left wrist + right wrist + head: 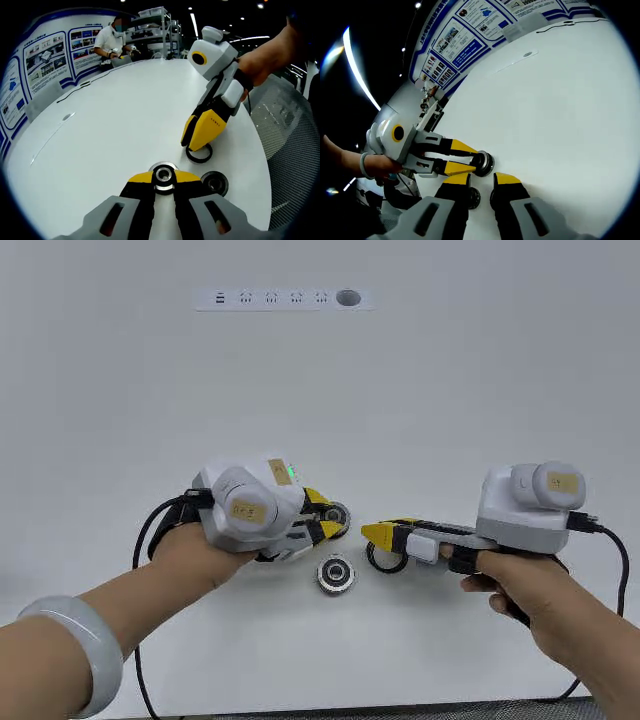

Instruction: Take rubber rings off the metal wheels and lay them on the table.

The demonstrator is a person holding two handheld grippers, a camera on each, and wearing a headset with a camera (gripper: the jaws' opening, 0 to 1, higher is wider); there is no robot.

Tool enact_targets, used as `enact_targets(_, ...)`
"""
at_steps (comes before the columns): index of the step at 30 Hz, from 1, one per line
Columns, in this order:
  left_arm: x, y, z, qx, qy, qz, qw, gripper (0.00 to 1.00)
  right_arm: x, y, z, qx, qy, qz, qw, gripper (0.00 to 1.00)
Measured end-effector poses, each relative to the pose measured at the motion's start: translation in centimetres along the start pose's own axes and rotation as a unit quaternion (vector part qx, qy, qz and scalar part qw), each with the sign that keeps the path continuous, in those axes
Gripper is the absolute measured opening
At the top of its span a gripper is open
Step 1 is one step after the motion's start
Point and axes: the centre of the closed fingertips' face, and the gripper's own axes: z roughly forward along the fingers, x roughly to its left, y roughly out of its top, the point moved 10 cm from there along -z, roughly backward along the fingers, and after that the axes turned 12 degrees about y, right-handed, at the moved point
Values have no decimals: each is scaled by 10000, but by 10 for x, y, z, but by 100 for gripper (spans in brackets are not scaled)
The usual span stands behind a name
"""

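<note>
Surface: plain white table (320, 390), matt. A white power strip (283, 299) lies at the top centre of the head view.

Room, from the left gripper view: a wall of blue-and-white poster boards (30, 70) at the left edge, shelving (152, 22) at top centre, and a person (111, 40) in a white top at the table's far end. Ceiling is dark with bright strip lights (194, 22).

Left gripper (326, 514), left of centre in the head view: the yellow-tipped jaws are closed onto a metal wheel (163, 176). The wheel has a bright silver face and a dark hub, and sits square between the two tips. Whether it carries a rubber band on its rim, cannot tell.

Second wheel (335, 575) lies flat on the table at lower centre of the head view, just below the held one. It has a metal centre and a dark outer band.

Rubber ring (386, 559): thin black loop, lying flat on the table, just right of the second wheel and apart from it.

Right gripper (378, 534) comes in from the right side of the head view, with its tips directly over the ring. In the right gripper view its jaws stand a narrow gap apart, with bare table between them and nothing gripped. Whether a tip touches the ring, cannot tell.
</note>
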Motion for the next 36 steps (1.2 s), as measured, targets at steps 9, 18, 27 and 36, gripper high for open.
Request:
enact_targets(9,0,0,1,-25,15,-3,10000,14,-3,6,13,74,52,-26,10000,20)
enact_targets(18,-1,0,1,-45,41,-29,10000,13,-11,14,24,119,112,52,9999,22)
enact_targets(27,-1,-1,1,-64,47,-60,10000,13,-17,14,31,277,173,131,9994,22)
enact_targets(36,-2,-1,0,-64,59,-59,9999,13,-13,13,37,357,295,263,9986,21)
